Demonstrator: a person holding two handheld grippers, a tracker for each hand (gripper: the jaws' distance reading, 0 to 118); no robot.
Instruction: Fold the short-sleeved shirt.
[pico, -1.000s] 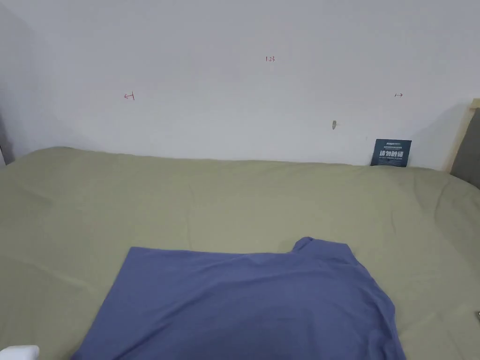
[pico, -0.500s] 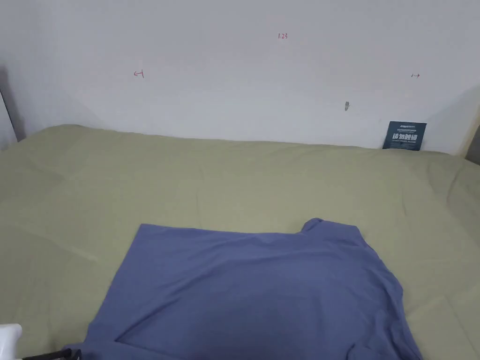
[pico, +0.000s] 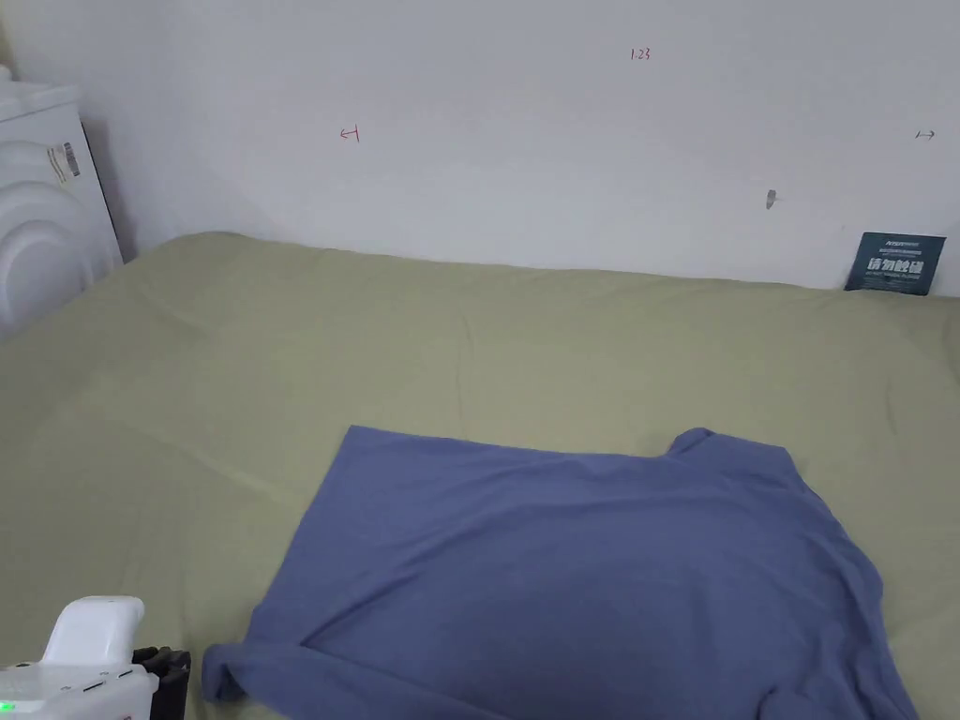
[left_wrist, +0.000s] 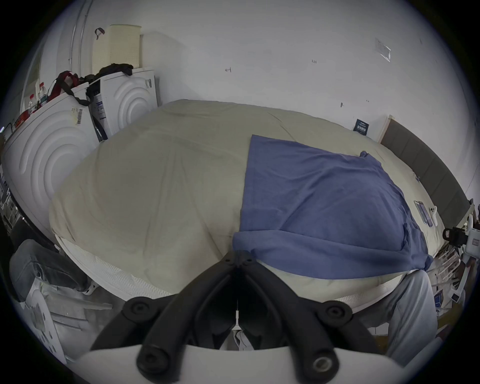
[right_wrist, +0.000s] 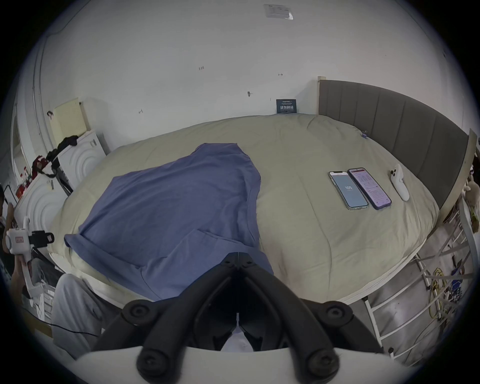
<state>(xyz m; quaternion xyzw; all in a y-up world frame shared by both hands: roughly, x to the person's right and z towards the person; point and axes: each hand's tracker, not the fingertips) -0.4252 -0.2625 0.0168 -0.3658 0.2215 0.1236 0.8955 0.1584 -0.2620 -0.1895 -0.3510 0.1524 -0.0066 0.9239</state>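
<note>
The fingers (left_wrist: 215, 272) of my left gripper (left_wrist: 237, 256) are pressed together with nothing between them. Their tips stand just beside the rolled near-left corner of the blue shirt (pico: 581, 572), and from the head view I judge there is a small gap between them, no contact. The fingers (right_wrist: 259, 275) of my right gripper (right_wrist: 237, 256) are also clenched and empty. In their own view they point at the cloth which hangs over the near edge of the bed (pico: 281, 375), and from the left gripper view I see this gripper is off the right end of the shirt, apart from it. I think both are held low at the two near corners because from there I can take the near edge at both ends together. The shirt lies spread, sideways to me, its straight edge to my left and a sleeve toward my right. Its near part is doubled over and partly off the mattress, so I judge no real fold is made yet. I think the bed is used because its sheet gives a wide, soft place to spread cloth. Two phones (right_wrist: 361, 188) and a white controller (right_wrist: 400, 185) lie well apart to the right, probably put there so the cloth does not sweep them.
</note>
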